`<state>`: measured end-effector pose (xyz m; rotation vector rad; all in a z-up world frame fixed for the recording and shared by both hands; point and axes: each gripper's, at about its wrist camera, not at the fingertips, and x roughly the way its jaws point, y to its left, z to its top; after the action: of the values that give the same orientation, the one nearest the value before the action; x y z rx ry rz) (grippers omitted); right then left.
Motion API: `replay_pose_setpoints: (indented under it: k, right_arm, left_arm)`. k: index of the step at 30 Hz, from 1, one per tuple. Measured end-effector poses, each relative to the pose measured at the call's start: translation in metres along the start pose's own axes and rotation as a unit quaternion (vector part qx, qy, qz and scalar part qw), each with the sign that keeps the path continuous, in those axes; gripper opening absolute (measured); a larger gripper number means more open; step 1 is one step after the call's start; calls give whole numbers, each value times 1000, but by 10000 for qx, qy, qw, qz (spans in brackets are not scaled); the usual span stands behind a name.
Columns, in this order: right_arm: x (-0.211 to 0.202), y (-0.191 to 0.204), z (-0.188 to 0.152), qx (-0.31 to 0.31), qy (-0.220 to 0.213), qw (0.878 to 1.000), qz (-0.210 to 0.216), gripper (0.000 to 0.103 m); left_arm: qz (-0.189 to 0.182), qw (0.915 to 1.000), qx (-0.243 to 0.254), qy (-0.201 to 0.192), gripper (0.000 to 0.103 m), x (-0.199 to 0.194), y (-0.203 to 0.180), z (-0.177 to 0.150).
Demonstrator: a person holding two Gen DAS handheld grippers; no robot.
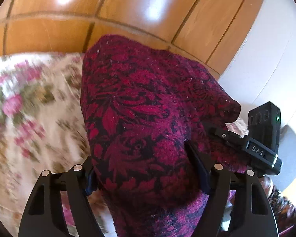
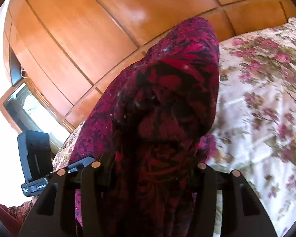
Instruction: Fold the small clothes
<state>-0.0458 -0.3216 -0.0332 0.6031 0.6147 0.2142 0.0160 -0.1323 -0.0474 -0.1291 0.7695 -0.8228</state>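
Observation:
A dark red garment with a black floral pattern is held up above the bed. My left gripper is shut on its fabric, which bulges up between the fingers and hides the tips. The right gripper shows at the right of the left wrist view, gripping the same cloth. In the right wrist view the garment drapes over my right gripper, which is shut on it. The left gripper shows at the left edge of that view.
A floral bedspread lies below, also in the right wrist view. A wooden wardrobe stands behind the bed. A white wall is at the right. A window or mirror is at left.

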Motion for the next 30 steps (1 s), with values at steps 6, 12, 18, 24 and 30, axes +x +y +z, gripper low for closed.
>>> replay_pose_setpoints:
  k: [6,12,18,24,30]
  right_arm:
    - [49,13,21,-54,-151,9995,259,49]
    - [106,27,58,-322,-160,9986,391,49]
    - [169,29,90,-694,-125,9972,264,48]
    - [222,14,94,-816,244,9953,-469,58]
    - [223,-4,96,-542,267,9966,-560,80]
  left_arm:
    - [535,9968,415,-415,75,-14,18,27]
    - [879,9925,379,-758,75,-8,54,61]
    - [1245,9877,177,-928,75,10,95,89]
    - [1565,9857,-290,-558,82,50,143,88]
    - [1493,9854,-526,-635,92,48,151,78]
